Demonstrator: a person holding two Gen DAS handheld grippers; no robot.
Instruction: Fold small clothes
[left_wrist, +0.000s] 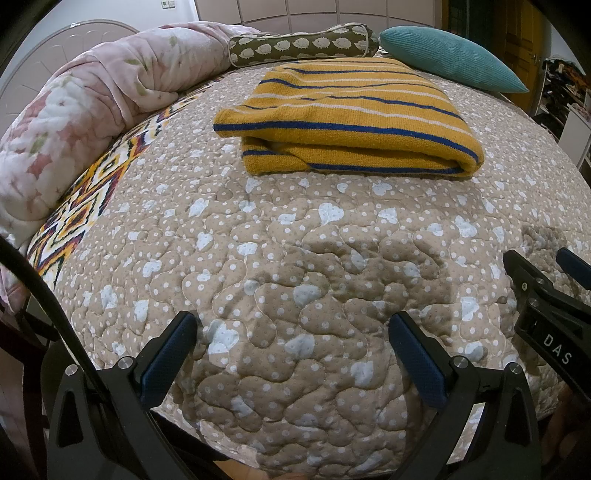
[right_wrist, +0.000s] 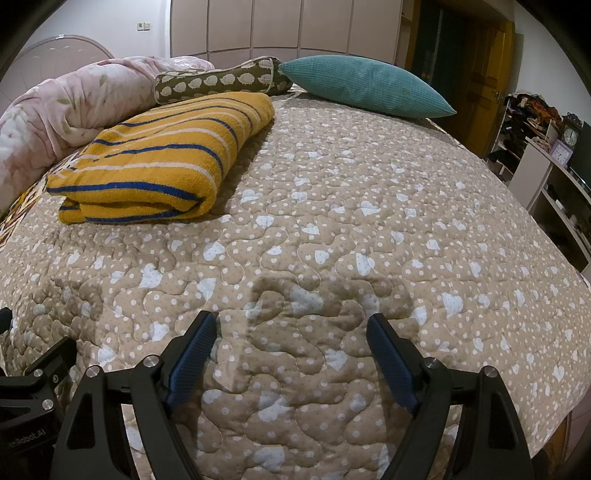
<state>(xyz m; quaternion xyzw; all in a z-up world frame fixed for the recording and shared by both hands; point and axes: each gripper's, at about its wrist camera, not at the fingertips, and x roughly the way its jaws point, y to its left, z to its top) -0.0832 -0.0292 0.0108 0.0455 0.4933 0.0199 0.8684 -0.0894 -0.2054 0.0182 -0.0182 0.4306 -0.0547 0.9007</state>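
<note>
A yellow knit garment with blue and white stripes (left_wrist: 347, 118) lies folded in a thick rectangle on the beige quilted bedspread (left_wrist: 288, 258); in the right wrist view the garment (right_wrist: 159, 158) sits at the upper left. My left gripper (left_wrist: 293, 325) is open and empty, low over the bedspread near the bed's front edge, well short of the garment. My right gripper (right_wrist: 291, 325) is open and empty too, over bare quilt (right_wrist: 369, 240) to the garment's right. The right gripper also shows at the right edge of the left wrist view (left_wrist: 546, 280).
A rolled pink floral duvet (left_wrist: 85, 110) lies along the left side. A hedgehog-print bolster (left_wrist: 303, 44) and a teal cushion (left_wrist: 450, 55) lie at the head. Shelves with a clock (right_wrist: 569, 136) stand right of the bed.
</note>
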